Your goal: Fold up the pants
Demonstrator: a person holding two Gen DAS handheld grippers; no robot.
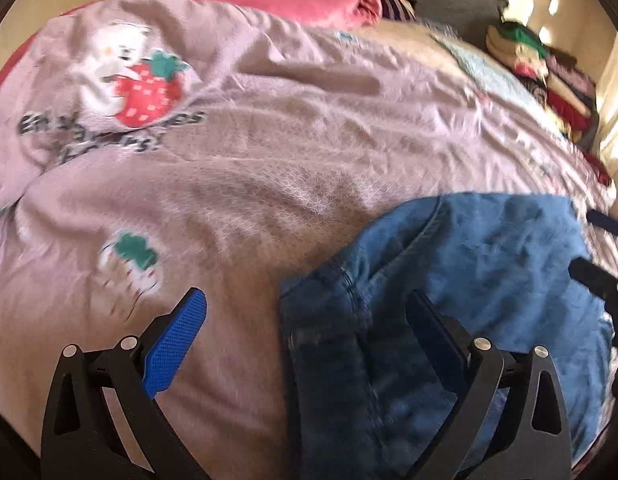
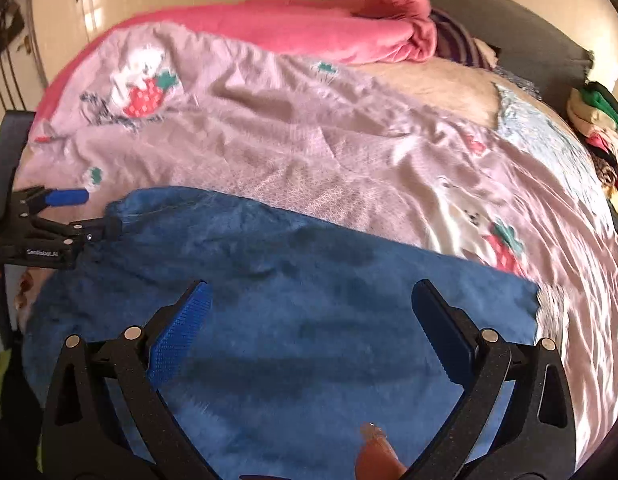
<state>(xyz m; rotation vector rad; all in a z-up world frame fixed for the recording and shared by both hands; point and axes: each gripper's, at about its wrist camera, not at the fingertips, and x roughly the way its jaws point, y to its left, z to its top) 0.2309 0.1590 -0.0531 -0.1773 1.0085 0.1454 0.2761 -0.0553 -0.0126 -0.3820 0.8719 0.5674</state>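
Left gripper point(image 1: 305, 312): black matte frame is showing two angled arms per side with triangular cut-outs; four round silver screw heads are sitting at the pivot joints. Blue ribbed pads point(image 1: 177, 344) are lining the inner faces of the fingers. Right gripper point(image 2: 309, 308): same build is showing, black speckled arms, silver screws, blue textured pads point(image 2: 181, 340). In the right wrist view the left gripper's side is carrying small white lettering, blurred, partly legible as "GenRobot.AI". A fingertip is showing at that view's bottom edge.
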